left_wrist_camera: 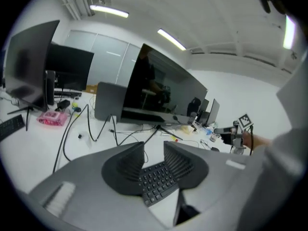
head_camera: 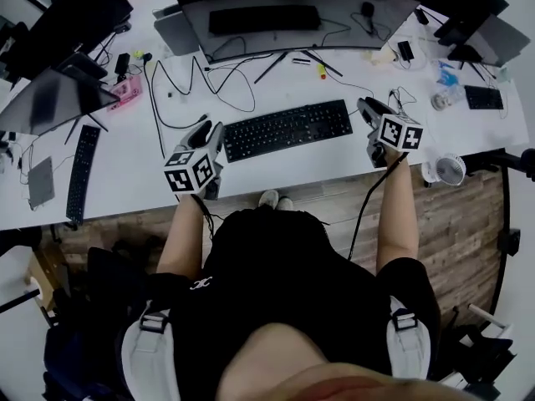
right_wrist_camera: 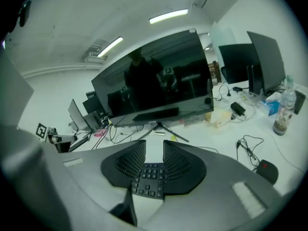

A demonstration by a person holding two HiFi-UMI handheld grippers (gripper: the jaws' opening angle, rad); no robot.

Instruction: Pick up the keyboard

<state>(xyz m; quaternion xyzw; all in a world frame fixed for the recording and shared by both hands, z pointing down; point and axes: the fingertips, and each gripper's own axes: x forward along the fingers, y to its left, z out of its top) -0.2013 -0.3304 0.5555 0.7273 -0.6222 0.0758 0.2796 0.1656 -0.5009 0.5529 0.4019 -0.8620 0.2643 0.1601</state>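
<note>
The black keyboard (head_camera: 287,129) lies flat on the white desk (head_camera: 134,161), in front of the big monitor. My left gripper (head_camera: 211,129) is at the keyboard's left end and my right gripper (head_camera: 369,107) at its right end. Both point toward the desk's back. In the left gripper view the jaws (left_wrist_camera: 154,146) stand apart, and the keyboard's keys (left_wrist_camera: 156,179) show through the gap below them. The right gripper view shows the same: jaws (right_wrist_camera: 154,143) apart, with the keyboard's end (right_wrist_camera: 149,179) between and beneath them. No pad presses on the keyboard.
A wide monitor (head_camera: 292,7) stands behind the keyboard, with black cables (head_camera: 217,78) looping in front of it. A second keyboard (head_camera: 81,172) lies at the left and a small white fan (head_camera: 450,170) at the right edge. A mouse (right_wrist_camera: 265,170) and a bottle (right_wrist_camera: 281,114) sit to the right.
</note>
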